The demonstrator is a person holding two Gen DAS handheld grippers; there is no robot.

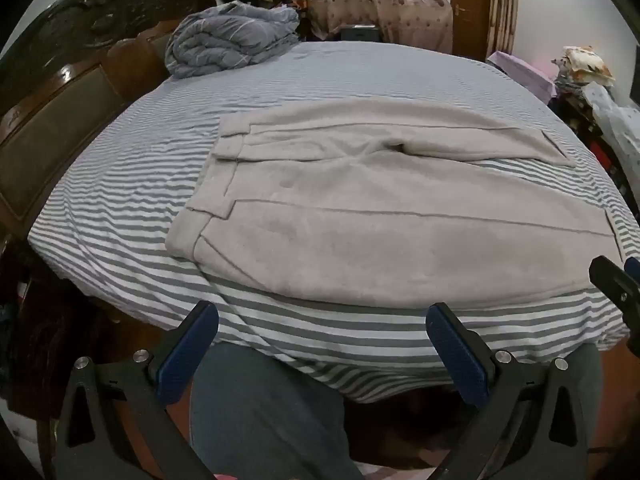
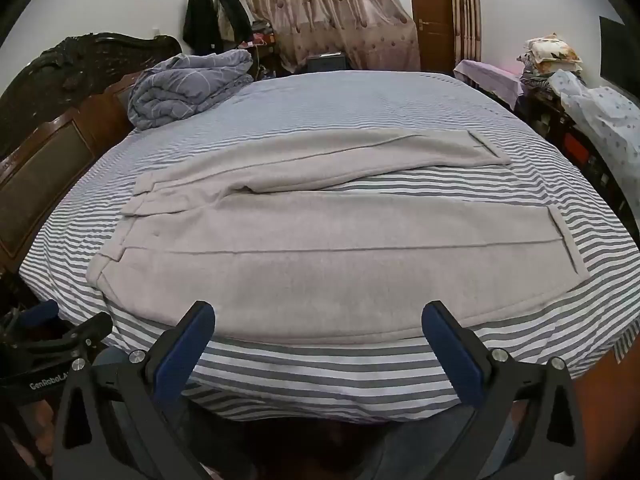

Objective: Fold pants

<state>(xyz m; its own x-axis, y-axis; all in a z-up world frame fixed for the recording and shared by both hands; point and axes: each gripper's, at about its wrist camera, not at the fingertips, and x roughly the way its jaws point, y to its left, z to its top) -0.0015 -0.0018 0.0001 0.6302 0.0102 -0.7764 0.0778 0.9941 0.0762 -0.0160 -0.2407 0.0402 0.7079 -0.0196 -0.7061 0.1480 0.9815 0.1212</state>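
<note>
Light grey pants (image 1: 380, 216) lie flat on the striped bed, waistband to the left and both legs running right, spread in a narrow V. They also show in the right wrist view (image 2: 320, 240). My left gripper (image 1: 322, 320) is open and empty, hovering over the bed's near edge in front of the near leg. My right gripper (image 2: 318, 320) is open and empty, just before the near leg's lower seam. The right gripper's tip shows at the left wrist view's right edge (image 1: 616, 284).
The bed (image 1: 120, 216) has a grey-and-white striped sheet. A bundled blue quilt (image 1: 232, 40) sits at its far left corner by the dark wooden headboard (image 1: 60, 92). Piled bedding (image 2: 592, 104) stands on furniture at the right. Curtains and a door are behind.
</note>
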